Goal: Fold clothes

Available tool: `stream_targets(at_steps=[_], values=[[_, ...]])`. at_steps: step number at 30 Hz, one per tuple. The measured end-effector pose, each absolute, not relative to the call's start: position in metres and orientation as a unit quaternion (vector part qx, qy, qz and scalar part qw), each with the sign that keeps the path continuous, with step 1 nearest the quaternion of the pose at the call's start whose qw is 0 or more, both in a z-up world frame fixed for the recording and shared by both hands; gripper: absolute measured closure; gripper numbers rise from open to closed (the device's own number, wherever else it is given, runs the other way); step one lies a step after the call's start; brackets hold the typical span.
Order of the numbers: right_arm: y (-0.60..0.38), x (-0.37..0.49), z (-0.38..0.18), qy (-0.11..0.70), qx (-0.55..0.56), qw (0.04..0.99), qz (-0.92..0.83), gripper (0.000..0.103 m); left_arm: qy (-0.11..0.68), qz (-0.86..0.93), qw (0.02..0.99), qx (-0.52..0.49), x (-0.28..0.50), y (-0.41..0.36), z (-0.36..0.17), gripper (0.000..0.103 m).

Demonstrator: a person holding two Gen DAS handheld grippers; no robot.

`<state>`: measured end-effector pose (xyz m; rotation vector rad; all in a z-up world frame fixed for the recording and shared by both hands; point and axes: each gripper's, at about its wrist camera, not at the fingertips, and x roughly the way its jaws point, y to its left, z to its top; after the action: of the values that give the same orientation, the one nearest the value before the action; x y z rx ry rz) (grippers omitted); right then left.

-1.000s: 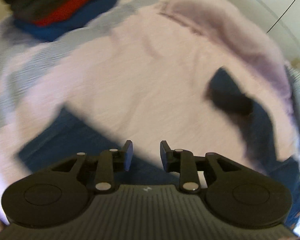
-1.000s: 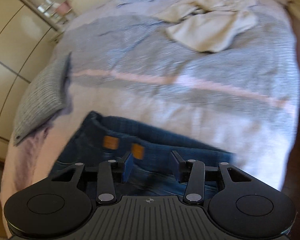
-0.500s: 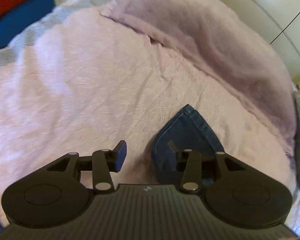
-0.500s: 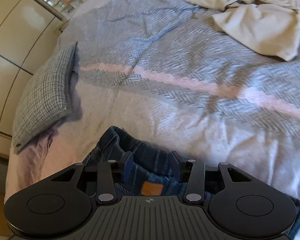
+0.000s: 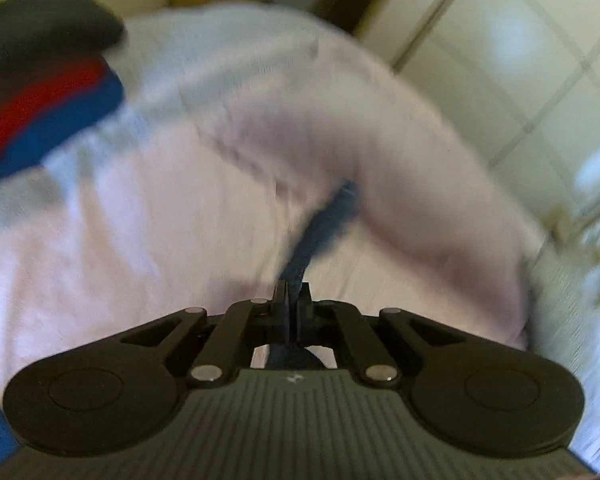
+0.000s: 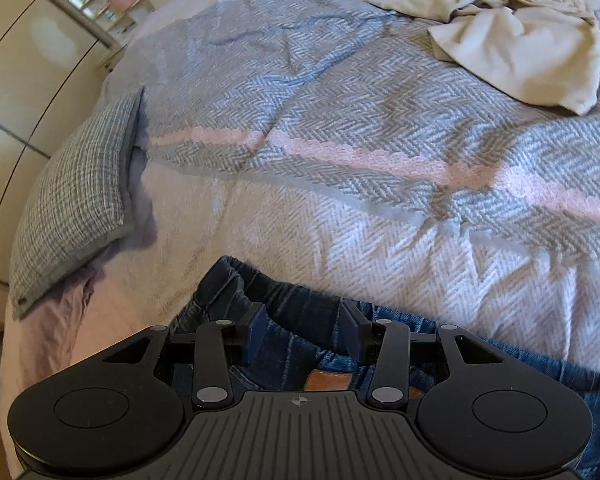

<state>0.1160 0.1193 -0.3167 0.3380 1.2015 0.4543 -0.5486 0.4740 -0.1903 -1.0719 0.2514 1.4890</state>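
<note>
Jeans are being folded; left gripper is clamping a hem for lifting; right gripper is hovering apart over the waistband.

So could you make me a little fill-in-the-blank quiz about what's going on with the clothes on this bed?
The left gripper is shut on a strip of ____ denim.
The right gripper hangs ____ over the jeans waistband.
The crumpled garment far up the bedspread is ____ coloured.

Missing: blue; open; cream

Open bedspread fills the middle; a pillow blocks the left edge, cream clothes the far right.
</note>
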Motion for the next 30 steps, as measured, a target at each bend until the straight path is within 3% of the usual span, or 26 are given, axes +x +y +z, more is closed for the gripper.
stream_targets(at_steps=[3, 4, 5, 10, 17, 23, 30], values=[[0.134, 0.112, -0.315, 0.553, 0.158, 0.788, 0.221, 0.058, 0.137, 0.672, 0.589, -0.428, -0.552, 0.493, -0.148, 0.1], [0.14, 0.111, -0.314, 0.551, 0.156, 0.788, 0.227, 0.058, 0.16, 0.685, 0.573, -0.42, -0.549, 0.507, -0.147, 0.095], [0.146, 0.109, -0.314, 0.55, 0.155, 0.788, 0.232, 0.058, 0.189, 0.7, 0.549, -0.416, -0.544, 0.525, -0.156, 0.088], [0.173, 0.101, -0.307, 0.533, 0.108, 0.792, 0.277, 0.058, 0.29, 0.712, 0.484, -0.417, -0.521, 0.578, -0.236, 0.088], [0.159, 0.119, -0.306, 0.503, 0.038, 0.811, 0.298, 0.058, 0.334, 0.656, 0.463, -0.493, -0.518, 0.51, -0.303, 0.087], [0.138, 0.155, -0.323, 0.525, 0.072, 0.783, 0.326, 0.058, 0.352, 0.632, 0.471, -0.505, -0.493, 0.46, -0.313, 0.087], [0.176, 0.184, -0.361, 0.58, 0.084, 0.695, 0.416, 0.055, 0.365, 0.623, 0.487, -0.492, -0.461, 0.452, -0.31, 0.087]])
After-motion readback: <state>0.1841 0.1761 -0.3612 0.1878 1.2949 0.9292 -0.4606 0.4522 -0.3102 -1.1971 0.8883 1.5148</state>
